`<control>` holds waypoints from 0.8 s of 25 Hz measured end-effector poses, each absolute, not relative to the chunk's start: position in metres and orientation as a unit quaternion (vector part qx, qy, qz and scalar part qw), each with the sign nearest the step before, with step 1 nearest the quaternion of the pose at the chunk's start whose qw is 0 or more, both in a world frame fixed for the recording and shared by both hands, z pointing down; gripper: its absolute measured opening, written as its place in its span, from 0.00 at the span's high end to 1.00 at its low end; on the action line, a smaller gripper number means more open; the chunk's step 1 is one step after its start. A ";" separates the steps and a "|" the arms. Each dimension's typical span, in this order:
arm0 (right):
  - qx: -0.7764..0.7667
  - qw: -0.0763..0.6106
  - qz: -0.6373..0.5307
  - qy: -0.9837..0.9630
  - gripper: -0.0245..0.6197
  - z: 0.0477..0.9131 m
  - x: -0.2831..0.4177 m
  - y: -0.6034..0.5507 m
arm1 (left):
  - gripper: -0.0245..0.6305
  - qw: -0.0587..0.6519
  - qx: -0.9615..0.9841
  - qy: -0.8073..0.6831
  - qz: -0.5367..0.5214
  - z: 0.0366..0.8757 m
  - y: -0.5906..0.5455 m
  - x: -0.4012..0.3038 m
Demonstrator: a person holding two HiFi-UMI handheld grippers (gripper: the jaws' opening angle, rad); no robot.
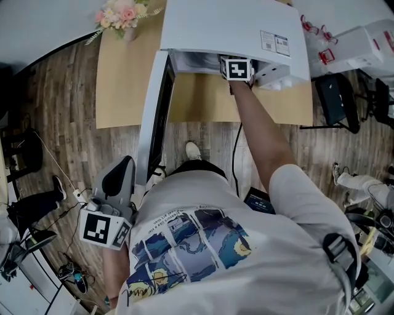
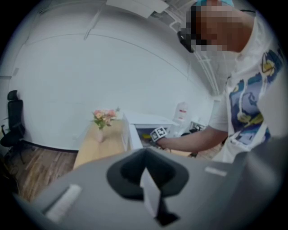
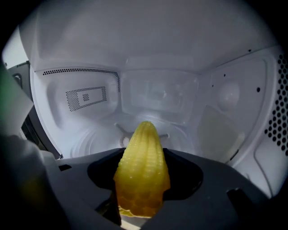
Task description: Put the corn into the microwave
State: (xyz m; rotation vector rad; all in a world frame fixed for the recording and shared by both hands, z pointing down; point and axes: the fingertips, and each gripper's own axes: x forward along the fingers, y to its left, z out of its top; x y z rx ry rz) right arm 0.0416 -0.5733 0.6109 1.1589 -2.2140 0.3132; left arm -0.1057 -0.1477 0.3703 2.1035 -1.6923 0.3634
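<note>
Plank floor [image 1: 61,111], and on it a pale wooden table [image 1: 123,80] carrying a white microwave [image 1: 228,24] whose door [image 1: 151,123] stands swung open toward you. A vase of flowers [image 1: 123,15] sits at the table's far edge.

The corn [image 3: 143,152] is inside the microwave's cavity, tip toward the back wall. It appears to hang above the glass turntable [image 3: 99,139] rather than rest on it. Your right hand-held gripper [image 3: 141,184] has its jaws closed on the cob's thick end, one on each side, parted only by the cob's own width. Your arm reaches over the table's front edge into the opening, to the right of the door.

Your left hand-held gripper [image 2: 150,197] hangs low at your side, well apart from the table, jaws brought together with nothing between them.

Step in hand, as judged: placement. The corn is in the cavity and the release is not yet made.

The next move calls for you to lower the cob until it lies on the turntable, near its middle. Then part the jaws enough to clear the kernels and draw straight back, so the cob is not dragged or rolled toward the opening.
</note>
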 end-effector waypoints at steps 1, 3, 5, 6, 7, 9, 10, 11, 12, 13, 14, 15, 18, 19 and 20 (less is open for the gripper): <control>0.437 0.305 0.120 -0.837 0.58 0.611 0.041 -0.574 | 0.95 0.207 0.756 -0.607 0.131 0.370 -0.149 -0.106; 0.437 0.303 0.122 -0.838 0.58 0.611 0.042 -0.574 | 0.95 0.206 0.758 -0.604 0.132 0.370 -0.150 -0.105; 0.437 0.302 0.121 -0.838 0.58 0.611 0.043 -0.573 | 0.95 0.206 0.760 -0.601 0.133 0.371 -0.151 -0.105; 0.437 0.302 0.121 -0.839 0.58 0.611 0.044 -0.573 | 0.95 0.207 0.761 -0.600 0.133 0.371 -0.151 -0.105; 0.435 0.302 0.121 -0.840 0.57 0.611 0.044 -0.573 | 0.95 0.207 0.762 -0.599 0.133 0.371 -0.151 -0.106; 0.433 0.300 0.123 -0.841 0.56 0.610 0.045 -0.571 | 0.95 0.208 0.765 -0.595 0.133 0.372 -0.151 -0.106; 0.433 0.299 0.124 -0.841 0.56 0.609 0.047 -0.570 | 0.95 0.208 0.767 -0.592 0.132 0.372 -0.151 -0.106; 0.434 0.297 0.125 -0.842 0.55 0.609 0.049 -0.568 | 0.95 0.207 0.770 -0.589 0.131 0.372 -0.151 -0.106; 0.434 0.295 0.126 -0.842 0.55 0.608 0.050 -0.566 | 0.95 0.207 0.772 -0.586 0.131 0.373 -0.151 -0.106; 0.433 0.292 0.127 -0.843 0.55 0.606 0.050 -0.563 | 0.95 0.206 0.775 -0.584 0.131 0.373 -0.151 -0.106; 0.433 0.290 0.126 -0.844 0.55 0.604 0.051 -0.561 | 0.95 0.205 0.777 -0.581 0.130 0.373 -0.151 -0.106; 0.434 0.287 0.124 -0.845 0.55 0.601 0.051 -0.558 | 0.95 0.204 0.780 -0.577 0.130 0.372 -0.150 -0.107; 0.438 0.281 0.125 -0.845 0.55 0.593 0.057 -0.547 | 0.95 0.201 0.789 -0.566 0.129 0.372 -0.148 -0.106; 0.439 0.279 0.128 -0.844 0.55 0.591 0.060 -0.542 | 0.95 0.200 0.792 -0.563 0.127 0.372 -0.147 -0.106; 0.440 0.278 0.130 -0.844 0.55 0.589 0.062 -0.537 | 0.95 0.198 0.795 -0.560 0.126 0.372 -0.145 -0.106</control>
